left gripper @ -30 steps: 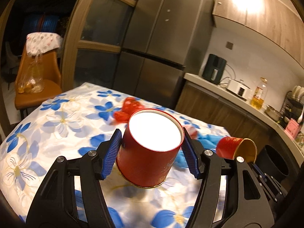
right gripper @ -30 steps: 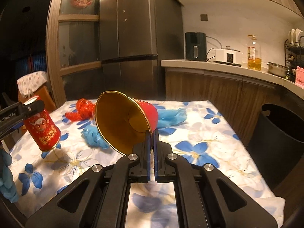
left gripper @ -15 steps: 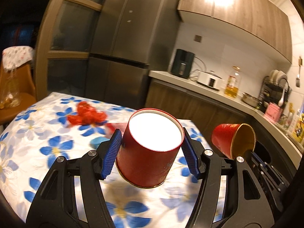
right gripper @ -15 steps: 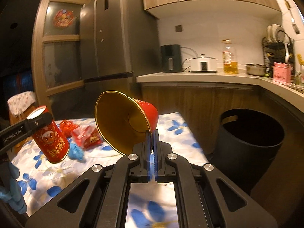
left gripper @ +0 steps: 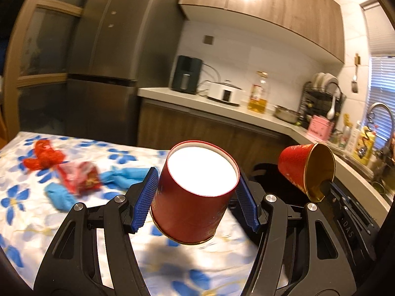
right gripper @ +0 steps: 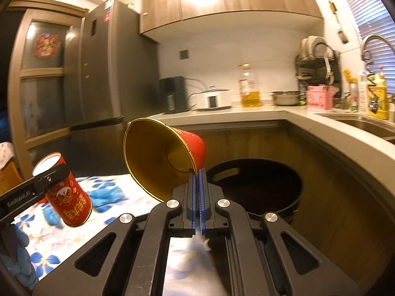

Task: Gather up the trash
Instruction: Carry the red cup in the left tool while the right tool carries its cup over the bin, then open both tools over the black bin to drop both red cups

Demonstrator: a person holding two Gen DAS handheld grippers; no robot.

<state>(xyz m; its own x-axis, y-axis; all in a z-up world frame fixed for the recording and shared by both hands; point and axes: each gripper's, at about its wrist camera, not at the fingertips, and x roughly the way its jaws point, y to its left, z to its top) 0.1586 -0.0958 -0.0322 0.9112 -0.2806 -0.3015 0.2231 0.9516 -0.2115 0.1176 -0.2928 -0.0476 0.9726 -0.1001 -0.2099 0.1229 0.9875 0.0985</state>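
My left gripper [left gripper: 195, 197] is shut on a red round can [left gripper: 195, 194] with a white top, held above the flowered table [left gripper: 74, 222]. The same red can [right gripper: 68, 202] shows at the left of the right wrist view. My right gripper [right gripper: 197, 175] is shut on the rim of a red paper cup [right gripper: 160, 157] with a gold inside, tipped on its side. That cup [left gripper: 306, 170] hangs at the right in the left wrist view. A black trash bin [right gripper: 259, 187] stands open on the floor just beyond the right gripper.
Red wrappers [left gripper: 79, 175], a red crumpled piece [left gripper: 43, 156] and blue crumpled pieces [left gripper: 59, 197] lie on the table. A kitchen counter [right gripper: 321, 133] with appliances curves behind the bin. A grey fridge [left gripper: 111, 74] stands at the back. A blue-gloved hand [right gripper: 19, 254] holds the left gripper.
Both grippers have swung right, away from the table's middle toward the counter, each keeping its hold. The black bin has come into full view in front of the right gripper.
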